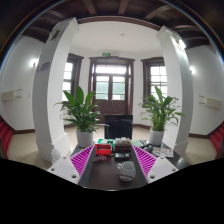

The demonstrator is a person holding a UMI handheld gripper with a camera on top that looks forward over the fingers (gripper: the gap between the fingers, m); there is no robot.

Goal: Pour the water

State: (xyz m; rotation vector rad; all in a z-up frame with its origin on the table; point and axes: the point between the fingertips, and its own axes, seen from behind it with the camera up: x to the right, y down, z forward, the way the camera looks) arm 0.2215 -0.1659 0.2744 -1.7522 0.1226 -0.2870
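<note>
We see our gripper (113, 158) held level and pointing forward, its two white fingers spread wide apart. The purple pads (82, 160) on their inner faces stand well apart, and neither pad presses on anything.

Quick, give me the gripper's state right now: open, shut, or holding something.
Hand-held gripper: open, holding nothing; the fingers stand wide apart over the dark table, with small items lying between and just ahead of them.
</note>
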